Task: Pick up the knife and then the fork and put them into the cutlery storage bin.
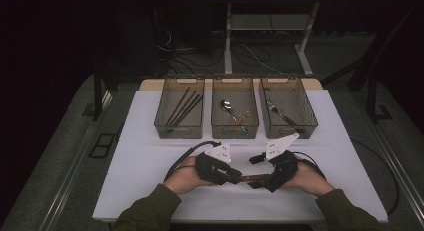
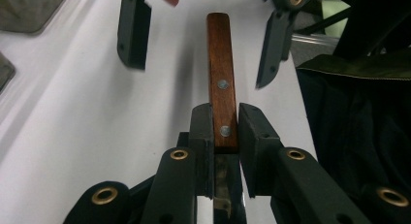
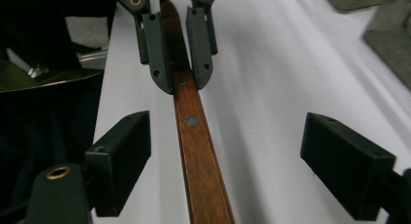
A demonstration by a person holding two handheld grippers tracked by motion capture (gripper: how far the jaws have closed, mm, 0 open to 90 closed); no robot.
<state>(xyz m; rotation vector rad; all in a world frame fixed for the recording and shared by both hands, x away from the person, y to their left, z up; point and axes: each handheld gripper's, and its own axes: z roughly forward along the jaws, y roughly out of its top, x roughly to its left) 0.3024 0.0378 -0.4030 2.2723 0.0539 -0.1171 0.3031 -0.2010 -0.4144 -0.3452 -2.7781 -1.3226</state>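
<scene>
Closest to the high camera, two olive sleeves came in from the bottom edge, each hand carrying a gripper over the near part of the white worktop (image 1: pixel 150 141). Between them was a knife (image 1: pixel 254 177) with a wooden handle, lifted clear of the surface and lying roughly level from one hand to the other.

From the left gripper view, the left gripper (image 2: pixel 225 124) was clamped on the knife (image 2: pixel 222 83) right where the riveted brown handle met the metal blade, its two dark pads pressed against either side. The handle stretched away from it toward the other hand, with two rivets showing along its flat face.

From the right gripper view, the right gripper (image 3: pixel 225 161) stood wide, its jaws well apart on either side of the handle (image 3: pixel 198 151) and touching neither face of it. The handle ran up the middle of the gap to the left gripper's pads farther off.

At the far side of the worktop stood three translucent bins in a row: the left bin (image 1: pixel 165 118) held chopsticks (image 1: pixel 184 107), the middle bin (image 1: pixel 217 126) a spoon (image 1: pixel 228 108), and the right bin (image 1: pixel 307 116) a fork (image 1: pixel 277 112).
</scene>
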